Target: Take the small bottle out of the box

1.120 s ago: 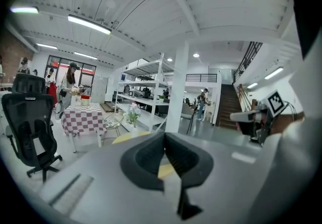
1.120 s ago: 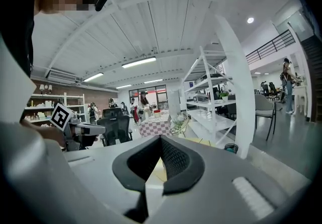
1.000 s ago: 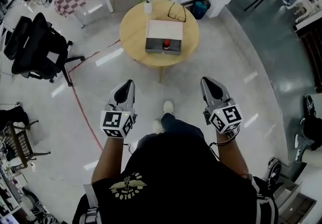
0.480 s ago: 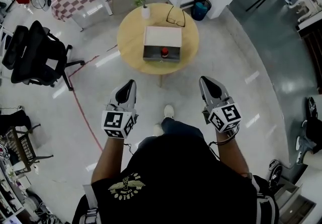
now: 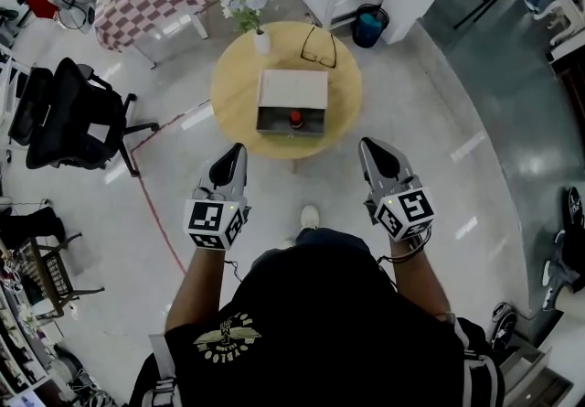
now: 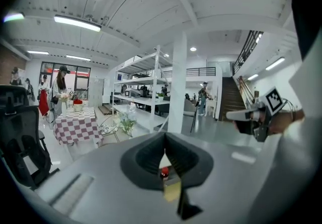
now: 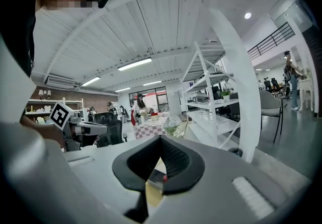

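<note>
Small bottle (image 5: 295, 118): in box (image 5: 292, 88), 12 o'clock (on round table (image 5: 236, 94)).
Left gripper (image 5: 235, 153): jaws together, empty.
Right gripper (image 5: 370, 147): jaws together, empty.

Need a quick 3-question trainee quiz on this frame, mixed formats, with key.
1. True or false: the small bottle already stands outside the box.
2. What lies on the round table on the far side of the box? A) glasses B) a laptop C) a mug
3. Fill in: the left gripper and right gripper both have jaws ____, holding nothing.
Key: 1 false; 2 A; 3 shut.
</note>
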Available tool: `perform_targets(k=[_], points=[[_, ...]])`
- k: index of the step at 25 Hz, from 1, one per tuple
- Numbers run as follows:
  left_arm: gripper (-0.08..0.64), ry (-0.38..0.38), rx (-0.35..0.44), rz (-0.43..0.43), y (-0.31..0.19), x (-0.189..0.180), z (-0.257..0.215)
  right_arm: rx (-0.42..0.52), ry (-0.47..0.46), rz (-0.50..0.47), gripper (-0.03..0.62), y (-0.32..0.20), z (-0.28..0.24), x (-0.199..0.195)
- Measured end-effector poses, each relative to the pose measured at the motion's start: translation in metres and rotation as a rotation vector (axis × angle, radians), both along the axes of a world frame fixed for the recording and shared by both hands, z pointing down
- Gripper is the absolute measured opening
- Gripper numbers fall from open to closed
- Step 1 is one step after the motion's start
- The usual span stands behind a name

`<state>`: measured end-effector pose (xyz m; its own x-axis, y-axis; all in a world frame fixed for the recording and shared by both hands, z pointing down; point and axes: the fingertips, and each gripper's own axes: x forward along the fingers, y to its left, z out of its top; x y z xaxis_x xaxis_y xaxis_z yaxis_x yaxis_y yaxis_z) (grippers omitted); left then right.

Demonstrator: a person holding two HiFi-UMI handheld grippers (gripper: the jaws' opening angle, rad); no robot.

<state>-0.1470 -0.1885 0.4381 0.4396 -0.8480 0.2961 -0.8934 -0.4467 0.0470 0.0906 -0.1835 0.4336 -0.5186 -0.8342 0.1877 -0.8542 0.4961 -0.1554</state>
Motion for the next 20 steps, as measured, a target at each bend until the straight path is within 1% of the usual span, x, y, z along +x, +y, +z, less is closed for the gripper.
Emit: perform_targets(k=[6, 11, 14, 17, 20], points=[[0.0, -0.033, 0.037, -0.007, -0.029, 0.029, -0.019, 0.01, -0.032, -0.029, 0.009, -0.031, -0.005, 0.021], [0.0, -0.044, 0.053, -0.052, -0.033, 0.035, -0.026, 0.041, -0.038, -0.059, 0.009, -0.046, -0.014, 0.033], [0.0, -0.058, 0.034, -0.058, -0.026, 0.04, -0.021, 0.031, -0.065, -0.052, 0.009, -0.045, -0.01, 0.04], [0.0, -0.079, 0.047, -0.054, -0.018, 0.045, -0.026, 0.024, -0.081, -0.061, 0.009, -0.036, -0.005, 0.042], [0.0, -0.078, 0.054, -0.06, -0.012, 0.041, -0.031, 0.017, -0.074, -0.08, 0.008, -0.027, -0.002, 0.034]])
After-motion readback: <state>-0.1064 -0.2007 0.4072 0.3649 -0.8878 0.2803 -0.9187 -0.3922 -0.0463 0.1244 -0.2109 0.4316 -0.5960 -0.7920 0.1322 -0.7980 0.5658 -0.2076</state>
